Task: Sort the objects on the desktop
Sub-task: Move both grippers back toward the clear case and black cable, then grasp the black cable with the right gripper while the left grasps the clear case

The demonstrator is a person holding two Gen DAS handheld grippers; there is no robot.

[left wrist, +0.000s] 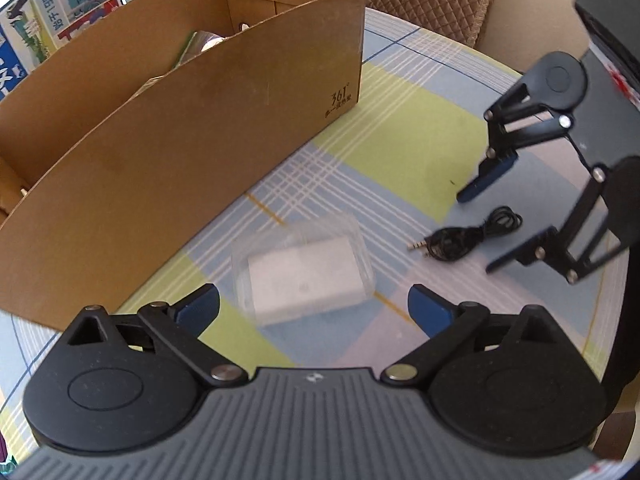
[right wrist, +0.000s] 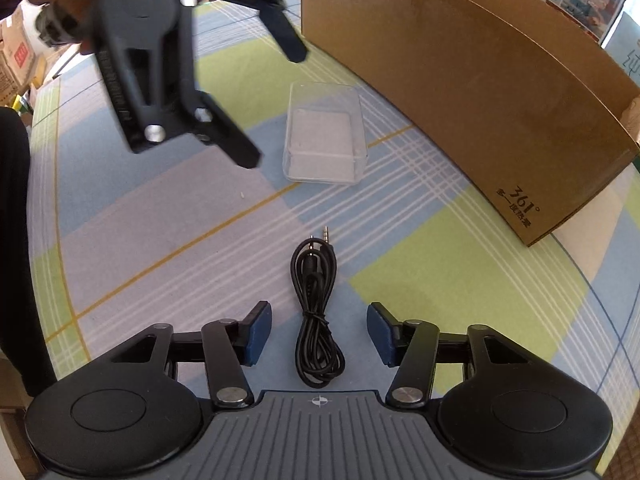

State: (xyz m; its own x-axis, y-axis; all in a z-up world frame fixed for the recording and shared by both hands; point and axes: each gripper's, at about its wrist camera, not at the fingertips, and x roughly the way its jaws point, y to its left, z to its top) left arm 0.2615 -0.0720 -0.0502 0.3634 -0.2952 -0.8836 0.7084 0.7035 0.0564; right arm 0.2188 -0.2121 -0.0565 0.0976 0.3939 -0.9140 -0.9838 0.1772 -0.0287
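The left gripper (left wrist: 314, 304) hangs over the checked cloth (left wrist: 408, 120), jaws spread wide, and the clear case (left wrist: 302, 270) sits right in front of that gap, with a pale block visible inside it. No contact: the blue pads (left wrist: 198, 306) flank the near end of the case without touching it.

Over on the right, the right gripper (right wrist: 318, 332) is just as wide apart, and the black cable (right wrist: 316, 312) lies bundled on the cloth between its pads (right wrist: 258, 334), running straight out ahead. Its two plugs (right wrist: 320, 240) point away towards the case (right wrist: 324, 136). The pads stand clear of the cable on both sides.

From the left wrist view the cable (left wrist: 468, 236) lies between the right gripper's (left wrist: 490, 226) fingers, beside the case but apart from it.

The cardboard box (left wrist: 192, 152) stands open along the far edge of the cloth, near the case, with some things inside that cannot be made out. In the right wrist view the left gripper (right wrist: 276, 108) hovers above the cloth just left of the case.
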